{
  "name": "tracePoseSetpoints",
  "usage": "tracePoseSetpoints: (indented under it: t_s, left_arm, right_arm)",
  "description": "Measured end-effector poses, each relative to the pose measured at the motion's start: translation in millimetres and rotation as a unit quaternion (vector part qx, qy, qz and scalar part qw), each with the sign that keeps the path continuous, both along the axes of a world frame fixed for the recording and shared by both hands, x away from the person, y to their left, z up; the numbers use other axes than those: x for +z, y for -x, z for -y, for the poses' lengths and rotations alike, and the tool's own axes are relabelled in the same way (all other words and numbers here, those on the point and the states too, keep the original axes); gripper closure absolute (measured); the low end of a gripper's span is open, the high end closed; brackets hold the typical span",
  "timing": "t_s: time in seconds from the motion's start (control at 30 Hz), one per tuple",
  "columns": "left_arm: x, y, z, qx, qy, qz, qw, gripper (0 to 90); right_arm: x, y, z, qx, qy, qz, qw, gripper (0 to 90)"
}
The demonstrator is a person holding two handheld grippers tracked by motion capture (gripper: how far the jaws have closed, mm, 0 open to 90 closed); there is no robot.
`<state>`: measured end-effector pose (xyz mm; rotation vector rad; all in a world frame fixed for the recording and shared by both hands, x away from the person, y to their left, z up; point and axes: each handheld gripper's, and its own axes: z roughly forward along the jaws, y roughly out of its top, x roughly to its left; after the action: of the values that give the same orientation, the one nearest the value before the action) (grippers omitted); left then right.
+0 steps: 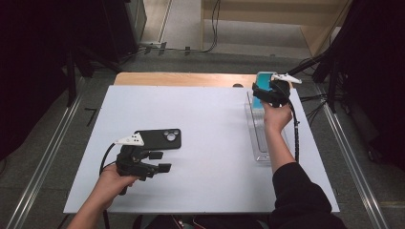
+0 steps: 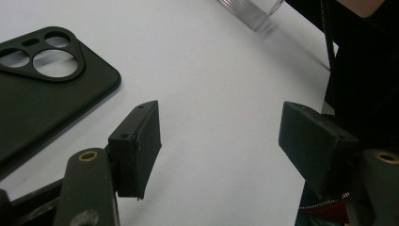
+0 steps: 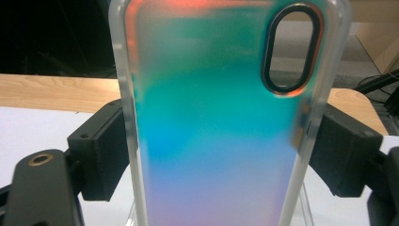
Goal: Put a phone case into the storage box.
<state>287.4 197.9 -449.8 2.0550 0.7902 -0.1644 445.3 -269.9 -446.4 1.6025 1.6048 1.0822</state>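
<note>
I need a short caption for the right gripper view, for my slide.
Right gripper clamps an iridescent phone case upright, its oval camera cutout at the top.

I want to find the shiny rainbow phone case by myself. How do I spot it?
Look at the far right end of the white table, above the clear plastic tray. The right gripper holds the translucent teal-to-purple phone case upright by its side edges. The other case, lying flat, is plain matte black.
</note>
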Motion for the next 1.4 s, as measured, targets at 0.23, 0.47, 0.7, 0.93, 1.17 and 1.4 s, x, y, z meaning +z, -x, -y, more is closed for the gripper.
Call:
tracePoseSetpoints:
  t_s: [0.23, 0.47, 0.7, 0.93, 1.17, 1.4]
  left_arm:
    - [-0.3, -0.9, -1.0, 0.004, 0.004, 0.000, 1.0000, 30.5]
    - [-0.3, -1.2, -1.2, 0.005, 0.006, 0.000, 1.0000, 30.6]
    - [-0.1, -1.3, -1.2, 0.005, 0.007, 0.000, 1.0000, 30.6]
    - [-0.2, -1.3, -1.1, 0.005, 0.008, 0.001, 1.0000, 30.6]
    - [0.6, -1.2, -1.6, 0.005, 0.011, 0.001, 0.9999, 30.6]
    - [0.5, -1.6, -1.9, 0.005, 0.010, 0.000, 0.9999, 30.7]
  right_arm:
    - [-10.3, -12.7, -0.8, -0.010, 0.004, 0.001, 0.9999, 14.7]
    - [-20.7, -19.3, -5.8, -0.011, 0.013, -0.008, 0.9998, 14.6]
    - [-27.5, -22.7, -8.4, -0.021, 0.022, -0.009, 0.9995, 14.6]
    - [-32.7, -24.7, -10.3, -0.022, 0.021, -0.008, 0.9995, 14.4]
    - [-34.7, -25.3, -13.9, -0.015, 0.031, -0.005, 0.9994, 14.2]
    - [-35.1, -26.2, -15.3, -0.019, 0.029, -0.001, 0.9994, 13.9]
